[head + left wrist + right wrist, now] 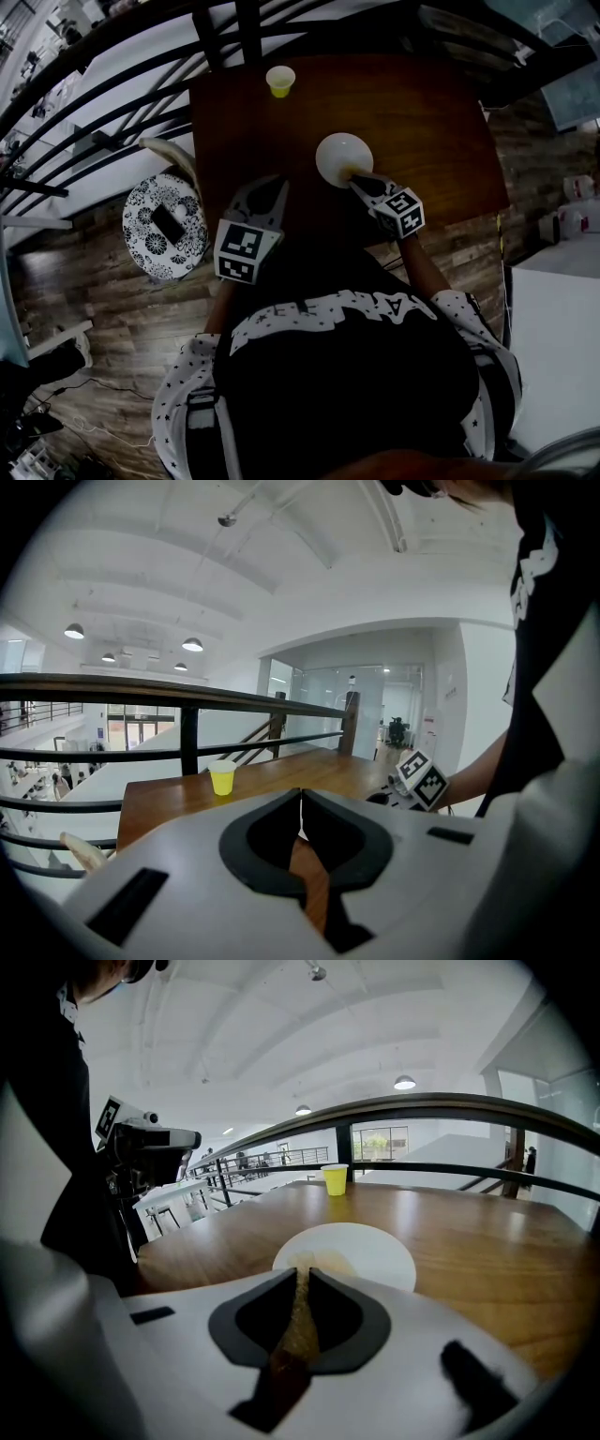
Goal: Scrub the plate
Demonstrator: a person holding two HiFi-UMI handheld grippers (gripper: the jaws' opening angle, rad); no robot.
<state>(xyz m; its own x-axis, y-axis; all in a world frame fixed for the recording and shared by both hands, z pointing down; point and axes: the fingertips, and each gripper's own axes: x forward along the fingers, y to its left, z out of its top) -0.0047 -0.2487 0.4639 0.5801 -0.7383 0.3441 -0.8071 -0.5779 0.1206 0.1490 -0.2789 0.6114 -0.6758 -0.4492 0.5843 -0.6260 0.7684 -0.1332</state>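
The round white plate (pixel 342 155) lies flat near the middle of the brown wooden surface (pixel 427 122), well apart from the small yellow cup (pixel 279 81) at the far edge. The right hand-held gripper (pixel 359 180) is directly at the plate's near rim and points toward its centre. Its jaws are pressed together on a thin tan scrubbing pad (pixel 300 1321), whose tip reaches the rim. The left hand-held gripper (pixel 270 186) is beside the plate, toward the left edge. Its jaws are closed with nothing between them. The right one is clearly nearer, so I judge the scrubbing stroke goes forward from it. The plate looks plain and shallow. There is a faint tan patch near the pad; stain or pad end, I cannot tell.
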